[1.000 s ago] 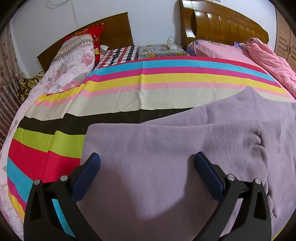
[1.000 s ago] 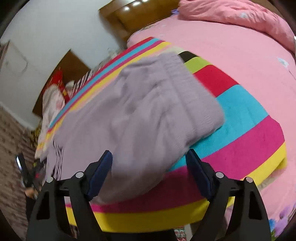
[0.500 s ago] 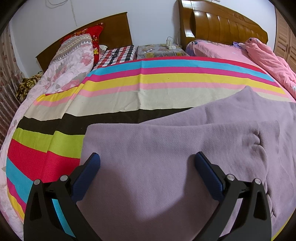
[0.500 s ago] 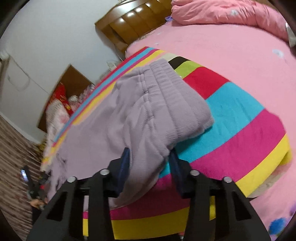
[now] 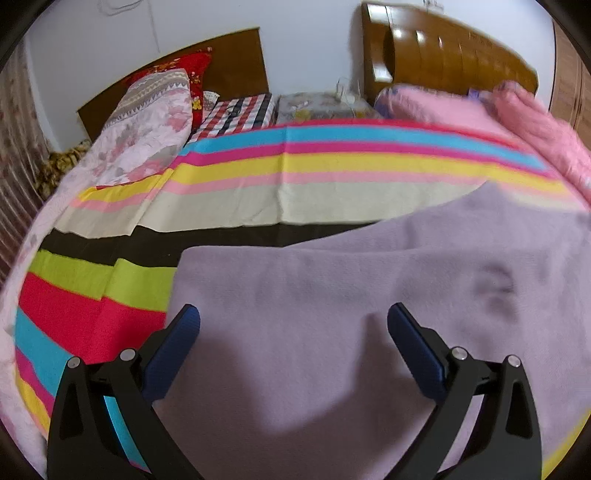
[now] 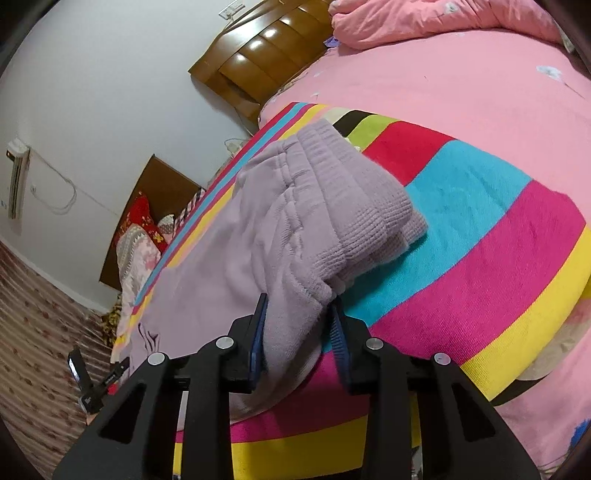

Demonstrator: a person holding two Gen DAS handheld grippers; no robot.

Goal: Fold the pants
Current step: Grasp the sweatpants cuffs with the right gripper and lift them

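1. My right tool (image 6: 297, 314) is closing on the ribbed waistband corner of the lilac pants (image 6: 280, 229); the cloth bunches between its blue pads; only this view shows the waistband.
2. My left tool (image 5: 293, 325) stands wide above the flat pants (image 5: 332, 314); nothing lies between its pads; only this view shows the pants' straight left edge.
3. The pants lie on the striped blanket (image 5: 258, 170) covering the bed; a pink quilt (image 6: 424, 18) lies near the wooden headboard (image 6: 258, 51).
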